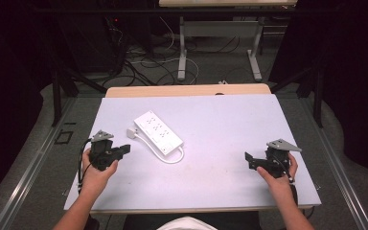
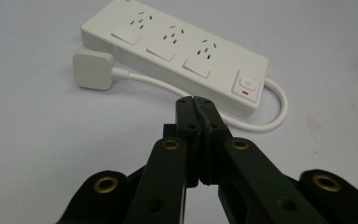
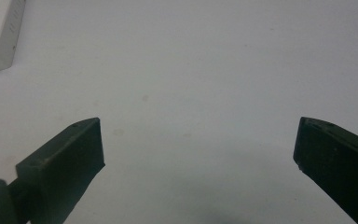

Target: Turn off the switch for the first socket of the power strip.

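Table (image 1: 220, 143), pale lilac-white top, is seen from the high view with a wooden strip along its far edge. A white power strip (image 1: 158, 132) is laid flat left of centre, set at a slant, its long axis running from far-left to near-right. Three socket groups and a switch with a small red mark are made out on its top face in the left gripper view (image 2: 177, 51). A short white cable (image 1: 170, 155) is looped round from the near-right end of the strip and run back along its near side to a white plug (image 1: 132, 133), which lies on the table just beside the strip's left end. In the left gripper view the plug (image 2: 93, 69) is seen flat, a little apart from the strip's side.

The left gripper (image 1: 123, 149) is held in the person's left hand (image 1: 97, 170) near the table's left edge, pointed toward the strip. Its jaws are pressed together with nothing between them, tips (image 2: 196, 107) near the cable loop but not touching it.

The right gripper (image 1: 248, 158) is held in the right hand (image 1: 278, 173) near the table's right edge, well apart from the strip. Its jaws are spread wide (image 3: 198, 140), over bare tabletop; a corner of the strip (image 3: 0, 32) is caught at upper left of the right gripper view.

A grey three-cornered plate is carried on top of each gripper. Floor cables and desk legs are noted beyond the table.
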